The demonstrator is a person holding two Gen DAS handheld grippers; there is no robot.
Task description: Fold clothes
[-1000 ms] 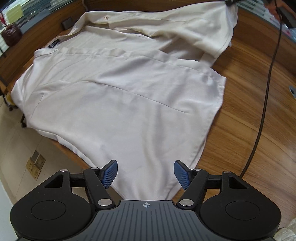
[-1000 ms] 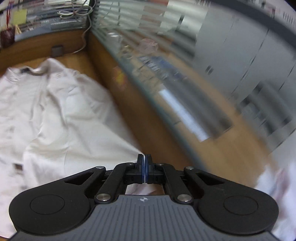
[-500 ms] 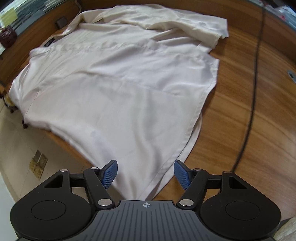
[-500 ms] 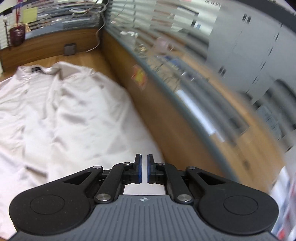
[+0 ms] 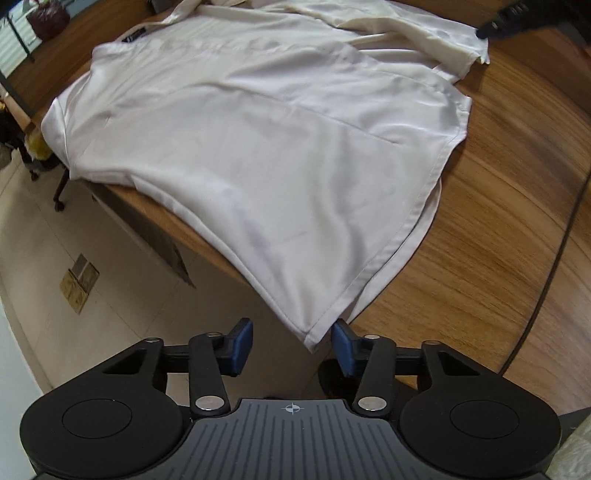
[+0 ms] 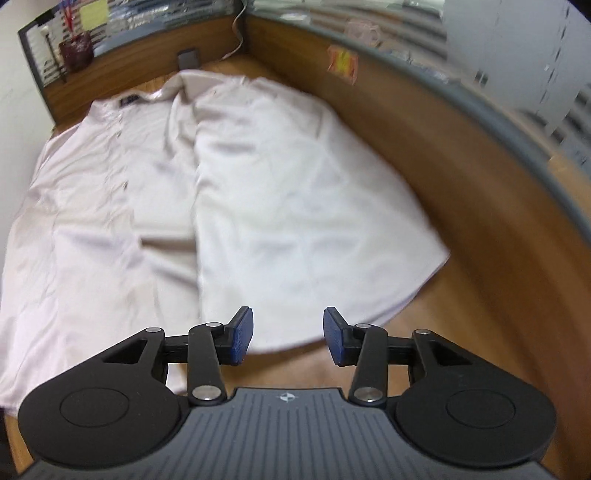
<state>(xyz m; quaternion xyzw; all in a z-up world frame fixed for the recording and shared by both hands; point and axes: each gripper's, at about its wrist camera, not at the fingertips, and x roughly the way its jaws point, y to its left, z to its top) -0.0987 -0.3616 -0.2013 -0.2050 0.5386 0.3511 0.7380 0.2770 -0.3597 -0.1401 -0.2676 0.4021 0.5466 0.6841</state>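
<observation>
A cream button shirt (image 5: pixel 258 122) lies spread on the wooden desk (image 5: pixel 498 229), collar far away, with its near hem corner hanging over the desk edge. My left gripper (image 5: pixel 292 347) is open, and that hem corner lies just ahead of it, between the blue pads, untouched. In the right wrist view the same shirt (image 6: pixel 221 192) shows a sleeve folded over its right side. My right gripper (image 6: pixel 288 339) is open just short of the sleeve's end, holding nothing. The right gripper's dark tip (image 5: pixel 517 18) shows at the shirt's far corner.
A black cable (image 5: pixel 561 243) runs across the desk on the right. A wooden partition (image 6: pixel 424 122) curves behind the desk, with an orange sticker (image 6: pixel 343 62) on it. A dark red pot (image 6: pixel 75 55) stands on the back ledge. Tiled floor (image 5: pixel 74 288) lies left, below the desk edge.
The right gripper has opened and let go of the sleeve, which now lies flat on the shirt. The left gripper has drawn back toward the hem corner, staying open.
</observation>
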